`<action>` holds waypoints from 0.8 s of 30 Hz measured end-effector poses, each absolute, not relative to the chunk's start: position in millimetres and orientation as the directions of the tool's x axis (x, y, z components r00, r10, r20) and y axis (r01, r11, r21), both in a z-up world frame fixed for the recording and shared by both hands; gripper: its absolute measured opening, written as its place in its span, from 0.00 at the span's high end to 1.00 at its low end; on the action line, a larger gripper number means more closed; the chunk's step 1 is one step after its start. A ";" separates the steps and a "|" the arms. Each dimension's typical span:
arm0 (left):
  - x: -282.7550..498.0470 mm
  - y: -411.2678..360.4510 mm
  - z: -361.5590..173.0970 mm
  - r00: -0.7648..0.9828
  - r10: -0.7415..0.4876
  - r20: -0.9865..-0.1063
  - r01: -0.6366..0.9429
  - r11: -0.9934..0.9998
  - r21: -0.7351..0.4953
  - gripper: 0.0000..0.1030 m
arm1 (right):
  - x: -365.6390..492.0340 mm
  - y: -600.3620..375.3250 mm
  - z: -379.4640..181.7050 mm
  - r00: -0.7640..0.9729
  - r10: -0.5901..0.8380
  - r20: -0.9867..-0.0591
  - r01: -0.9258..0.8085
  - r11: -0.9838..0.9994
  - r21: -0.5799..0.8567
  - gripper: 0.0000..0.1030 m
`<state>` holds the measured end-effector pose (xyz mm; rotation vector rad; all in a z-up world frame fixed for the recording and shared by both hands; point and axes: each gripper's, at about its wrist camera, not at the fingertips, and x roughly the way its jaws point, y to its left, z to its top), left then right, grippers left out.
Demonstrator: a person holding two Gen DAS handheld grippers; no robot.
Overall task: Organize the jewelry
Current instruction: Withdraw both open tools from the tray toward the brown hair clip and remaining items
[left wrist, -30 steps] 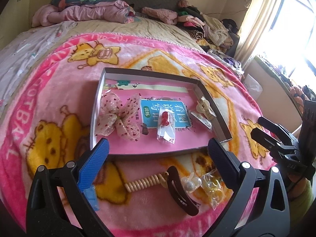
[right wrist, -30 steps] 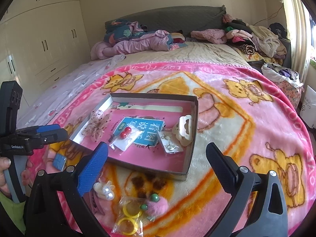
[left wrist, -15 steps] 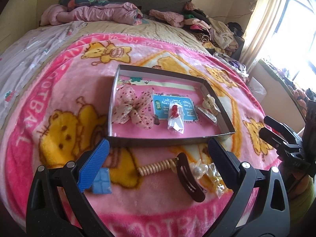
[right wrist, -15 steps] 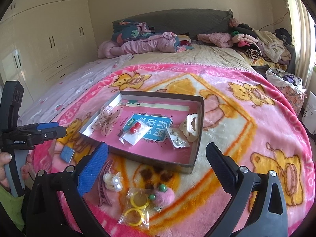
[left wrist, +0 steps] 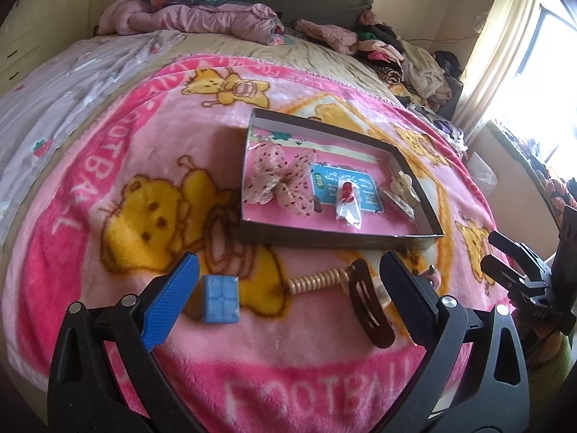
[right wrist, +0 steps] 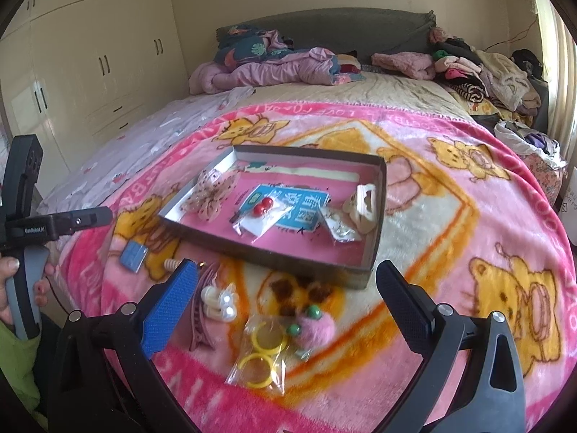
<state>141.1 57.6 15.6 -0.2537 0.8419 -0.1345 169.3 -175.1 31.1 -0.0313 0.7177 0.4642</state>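
A shallow grey box [left wrist: 339,240] [right wrist: 267,252] with a pink floor sits on the pink blanket. It holds a lace bow [left wrist: 279,184], a bagged red bead clip [left wrist: 348,202], a cream claw clip [right wrist: 364,205] and a small bag [right wrist: 339,229]. In front of the box lie a blue square [left wrist: 220,297], a beige coil [left wrist: 317,279], a brown hair clip [left wrist: 371,308], a pearl clip [right wrist: 218,301], a pink pompom [right wrist: 315,328] and bagged yellow rings [right wrist: 259,353]. My left gripper [left wrist: 288,299] is open and empty above the coil. My right gripper [right wrist: 285,306] is open and empty above the pompom.
The pink cartoon blanket [left wrist: 108,166] covers the bed's near half. Piled clothes [right wrist: 270,65] and bedding lie by the headboard. Wardrobes [right wrist: 90,68] stand on the left and a curtained window [left wrist: 533,72] on the right.
Both grippers have drawn back and away from the box. The left view has swung left, so the blue square now shows between its fingers. Both stay open.
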 end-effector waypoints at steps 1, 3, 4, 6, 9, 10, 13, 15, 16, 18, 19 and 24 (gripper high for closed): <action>139.0 58.9 14.8 0.659 -0.213 -0.721 0.013 0.962 -0.272 0.11 | 168.1 -174.3 29.1 0.651 0.401 -0.644 -0.423 0.897 0.131 0.06; 135.8 60.9 12.8 0.657 -0.205 -0.726 0.006 0.964 -0.268 0.11 | 165.3 -172.3 25.3 0.642 0.408 -0.650 -0.430 0.893 0.135 0.06; 134.1 61.4 11.7 0.656 -0.202 -0.728 0.003 0.964 -0.265 0.11 | 163.7 -170.7 23.4 0.637 0.410 -0.653 -0.435 0.890 0.134 0.06; 131.6 63.0 9.3 0.652 -0.197 -0.732 -0.004 0.965 -0.262 0.11 | 160.6 -167.6 19.4 0.629 0.414 -0.658 -0.446 0.886 0.131 0.06; 127.1 62.3 6.5 0.646 -0.183 -0.741 -0.009 0.969 -0.248 0.11 | 156.4 -162.3 14.2 0.615 0.419 -0.668 -0.462 0.878 0.126 0.06; 124.6 61.8 5.5 0.644 -0.180 -0.743 -0.011 0.970 -0.244 0.11 | 155.1 -160.8 12.8 0.611 0.422 -0.670 -0.467 0.875 0.126 0.06; 120.6 59.2 3.4 0.639 -0.179 -0.748 -0.006 0.971 -0.238 0.11 | 150.4 -156.5 7.0 0.596 0.430 -0.678 -0.480 0.868 0.129 0.06; 118.4 55.2 1.6 0.635 -0.182 -0.751 0.002 0.972 -0.234 0.11 | 148.5 -155.3 3.5 0.587 0.434 -0.683 -0.486 0.864 0.131 0.06; 117.2 52.4 0.6 0.632 -0.186 -0.753 0.009 0.972 -0.233 0.11 | 147.3 -154.9 1.6 0.585 0.433 -0.686 -0.487 0.864 0.130 0.06; 115.5 46.3 -2.5 0.624 -0.191 -0.758 0.022 0.973 -0.228 0.11 | 146.1 -155.1 -2.1 0.579 0.432 -0.691 -0.488 0.863 0.131 0.06; 114.9 43.7 -3.8 0.621 -0.195 -0.759 0.028 0.973 -0.228 0.11 | 145.8 -155.8 -4.0 0.577 0.430 -0.694 -0.486 0.864 0.131 0.06; 112.6 28.0 -13.1 0.604 -0.219 -0.766 0.056 0.971 -0.233 0.11 | 147.2 -164.5 -12.9 0.575 0.418 -0.703 -0.467 0.874 0.138 0.06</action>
